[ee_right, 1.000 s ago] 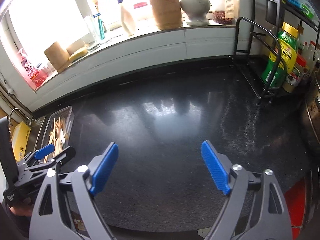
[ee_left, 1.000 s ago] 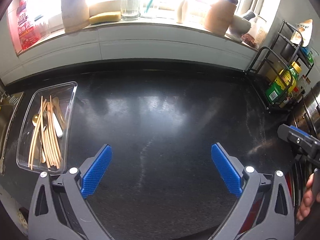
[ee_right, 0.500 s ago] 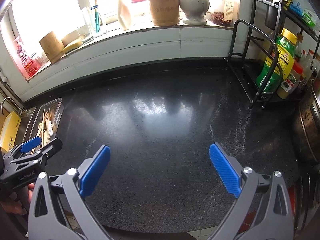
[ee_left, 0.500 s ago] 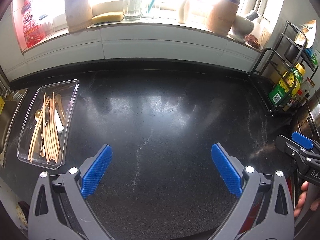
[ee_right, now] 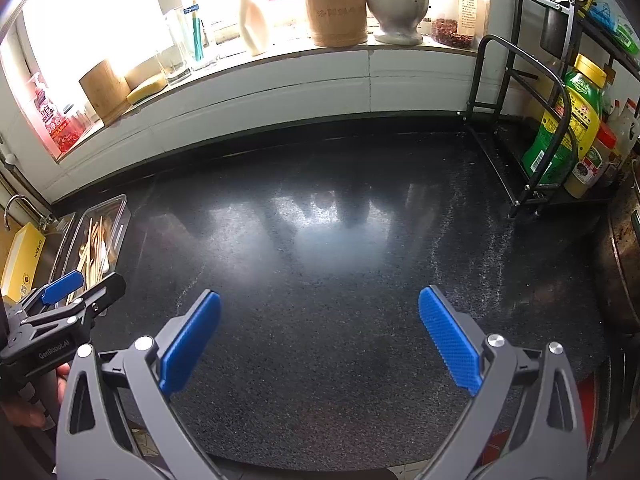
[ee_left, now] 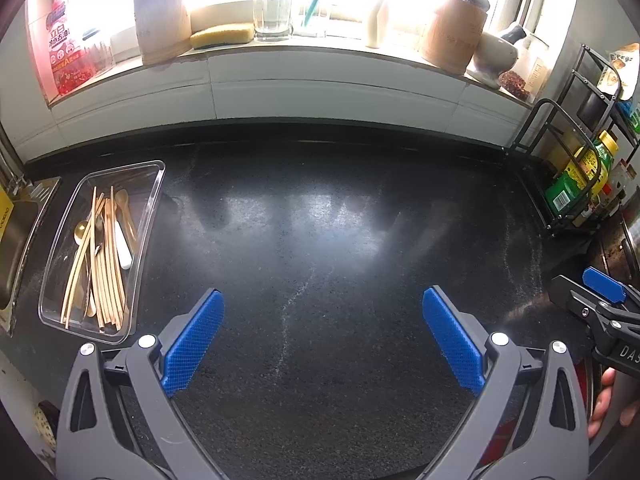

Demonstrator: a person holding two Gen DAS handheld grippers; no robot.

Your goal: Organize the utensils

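A clear plastic tray (ee_left: 154,172) lies at the left of the black counter and holds several wooden chopsticks (ee_left: 105,264), gold spoons and a white-handled utensil (ee_left: 122,242). The tray also shows in the right wrist view (ee_right: 116,204). My left gripper (ee_left: 320,336) is open and empty over the counter's front, right of the tray. My right gripper (ee_right: 318,338) is open and empty over the counter's middle front. Each gripper shows at the edge of the other's view, the right (ee_left: 600,300) and the left (ee_right: 68,292).
A windowsill holds a bamboo holder (ee_right: 335,4), mortar and pestle (ee_right: 397,8), bottle (ee_right: 252,16), glass (ee_left: 273,16) and sponge (ee_left: 222,36). A black wire rack (ee_right: 528,120) with sauce bottles (ee_right: 568,120) stands at the right. A sink (ee_left: 16,248) lies left of the tray.
Both grippers have pulled back and risen a little, so more of the windowsill shows. Both stay open and empty. The tray has not moved.
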